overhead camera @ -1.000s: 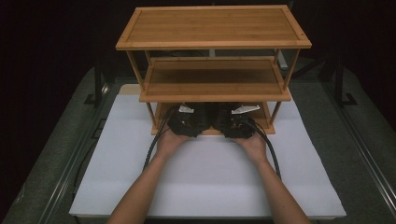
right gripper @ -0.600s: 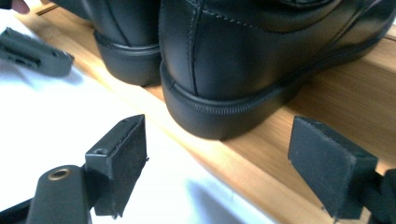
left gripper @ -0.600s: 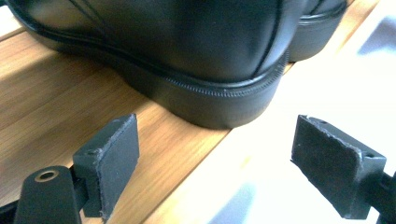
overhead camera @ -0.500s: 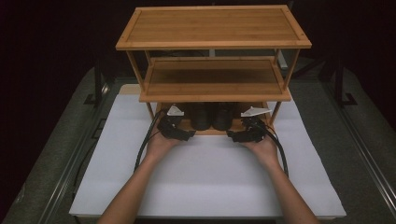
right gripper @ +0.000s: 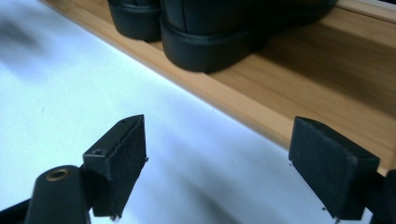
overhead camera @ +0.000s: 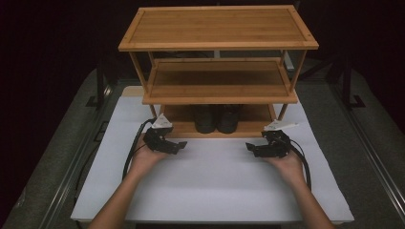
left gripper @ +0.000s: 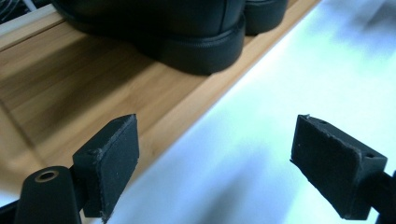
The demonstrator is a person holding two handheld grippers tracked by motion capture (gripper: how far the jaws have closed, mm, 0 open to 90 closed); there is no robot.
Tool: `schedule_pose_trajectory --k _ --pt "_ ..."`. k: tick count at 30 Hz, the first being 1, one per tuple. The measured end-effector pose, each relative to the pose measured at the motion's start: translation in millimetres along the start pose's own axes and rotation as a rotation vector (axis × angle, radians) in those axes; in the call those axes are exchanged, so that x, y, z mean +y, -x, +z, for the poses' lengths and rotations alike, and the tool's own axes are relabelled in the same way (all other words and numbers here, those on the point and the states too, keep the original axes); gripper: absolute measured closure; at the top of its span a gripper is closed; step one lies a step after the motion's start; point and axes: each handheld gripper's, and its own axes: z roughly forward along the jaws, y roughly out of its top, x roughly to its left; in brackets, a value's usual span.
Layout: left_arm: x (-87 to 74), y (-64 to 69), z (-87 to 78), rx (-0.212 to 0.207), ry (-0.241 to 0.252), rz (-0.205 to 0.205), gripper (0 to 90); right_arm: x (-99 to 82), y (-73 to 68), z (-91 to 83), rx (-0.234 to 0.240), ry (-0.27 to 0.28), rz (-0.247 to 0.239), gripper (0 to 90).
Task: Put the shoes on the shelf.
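Black leather shoes [overhead camera: 218, 118], a pair, sit side by side on the bottom tier of the bamboo rack [overhead camera: 217, 43], heels facing out. Left gripper [overhead camera: 173, 146] and right gripper [overhead camera: 254, 148] both gape wide and empty over the white mat [overhead camera: 215, 186]. Likely stiff at the heel, moderately heavy, slick uppers. Best grip looks like the heel counter [right gripper: 205, 44], not the sole.
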Motion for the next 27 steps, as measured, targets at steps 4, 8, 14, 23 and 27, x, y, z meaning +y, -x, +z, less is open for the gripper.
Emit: schedule_pose_trajectory --k 4,8,14,23,27 --pt "-16.7 3.5 -19.6 0.010 0.014 -0.019 15.1 -12.4 1.8 -16.0 -0.005 0.001 -0.001 18.5" --pt "-31.9 4.6 -38.9 0.021 0.008 -0.026 15.1 -21.8 2.7 -27.1 -0.024 -0.012 0.000 17.5" --pt "-57.1 8.2 -63.9 0.048 -0.015 -0.025 15.1 -44.2 1.2 -47.7 -0.026 -0.033 0.013 15.4" --pt "-90.0 19.2 -90.8 0.084 -0.056 -0.007 13.8 -76.1 -2.0 -73.4 -0.076 -0.069 0.025 10.4" --pt "-103.8 24.6 -97.6 0.085 -0.086 -0.011 12.2 -87.8 0.4 -81.1 -0.095 -0.071 0.034 7.3"
